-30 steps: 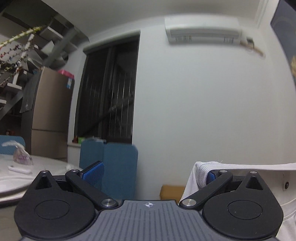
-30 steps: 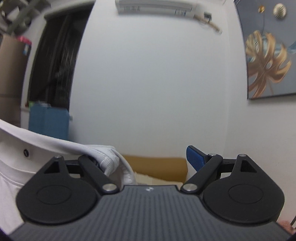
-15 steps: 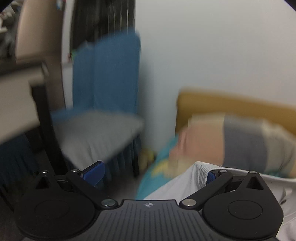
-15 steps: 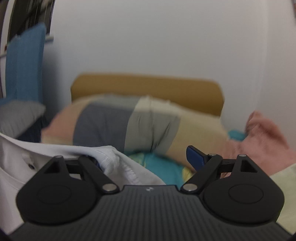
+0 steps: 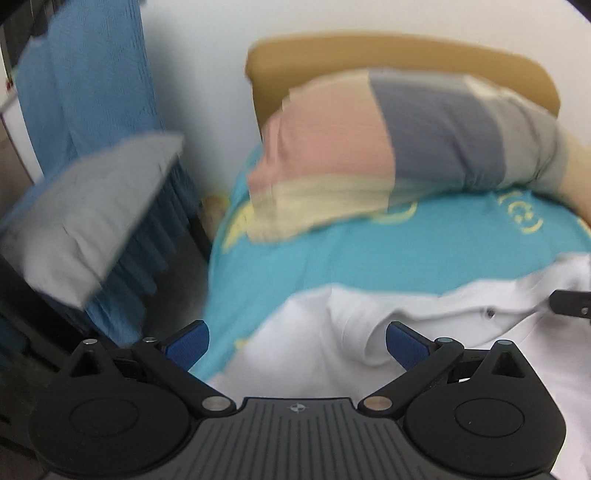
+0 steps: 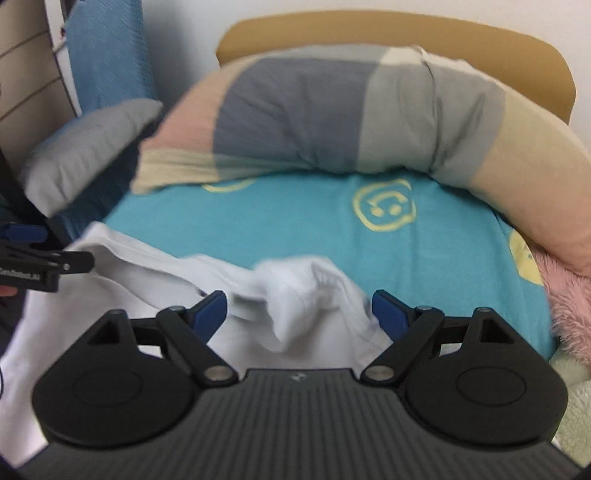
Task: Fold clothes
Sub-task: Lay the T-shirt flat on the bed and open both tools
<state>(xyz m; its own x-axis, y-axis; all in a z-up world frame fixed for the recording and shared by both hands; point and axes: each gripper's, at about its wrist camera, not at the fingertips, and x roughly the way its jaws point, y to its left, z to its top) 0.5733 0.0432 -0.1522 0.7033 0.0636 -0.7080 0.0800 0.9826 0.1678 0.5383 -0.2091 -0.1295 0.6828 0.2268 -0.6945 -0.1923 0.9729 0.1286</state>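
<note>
1. A white shirt (image 5: 424,354) lies on a bed, on a teal sheet (image 6: 303,221) printed with yellow smiley faces. It occupies the near part of the sheet, at the side next to the grey-cushioned chair.
2. Orientation: the collar band and button placket, with a dark button showing in the left wrist view, run across the frame. The collar end faces the pillow (image 6: 354,110) at the head of the bed. The body of the shirt runs toward the cameras and passes out of frame, so its full length cannot be judged.
3. One corner of the shirt is bunched into a raised fold with ribbed trim. It sits directly ahead of the right gripper (image 6: 298,310) in the right wrist view.
4. Left gripper (image 5: 295,341): fingers spread wide, holding nothing. The shirt's edge lies beneath and between the blue pads (image 5: 404,345). Whether the pads touch the cloth cannot be told.
5. Right gripper: fingers also spread wide, gripping nothing. The bunched fold lies between them, close to the right pad (image 6: 388,310).
6. The left gripper's side appears at the left edge of the right wrist view; the right gripper's tip appears at the right edge of the left wrist view.
7. Surroundings: a tan headboard (image 6: 369,29) stands behind the pillow, which has pink, grey and cream blocks. A pink fuzzy blanket (image 6: 565,295) lies at the right. A chair with a grey cushion (image 6: 85,155) and blue cloth stands left of the bed.
8. The left wrist view is motion-blurred; fine detail there is unreliable.
</note>
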